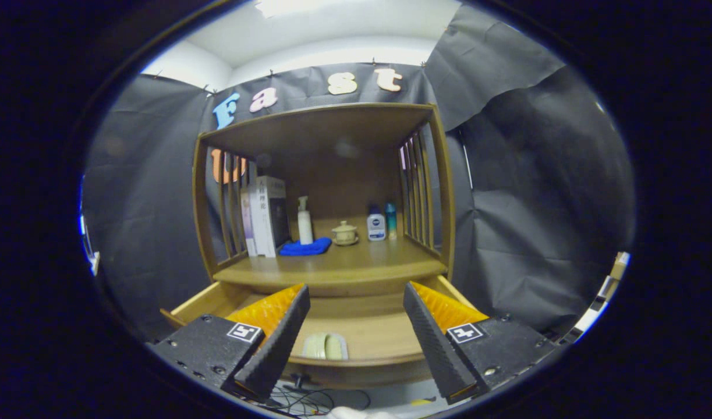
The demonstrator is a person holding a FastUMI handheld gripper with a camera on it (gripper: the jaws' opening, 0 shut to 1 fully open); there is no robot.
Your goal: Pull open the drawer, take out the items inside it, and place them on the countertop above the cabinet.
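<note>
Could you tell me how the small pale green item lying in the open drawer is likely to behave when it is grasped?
The pale green item lies flat in the wooden drawer, so tipping or rolling seems unlikely. Its rounded, smooth-looking surface may be slippery. It looks small, probably light. The open tool hovers above it.

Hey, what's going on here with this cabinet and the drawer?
A person is working a hand-held gripper, its fingers spread open and holding nothing. The drawer below the wooden cabinet is already pulled out, and a pale green item lies inside it, between the fingers and slightly nearer the left one. The countertop above already carries books, a pump bottle, a blue cloth, a small lidded cup and two bottles. The drawer item has not yet been picked up.
</note>
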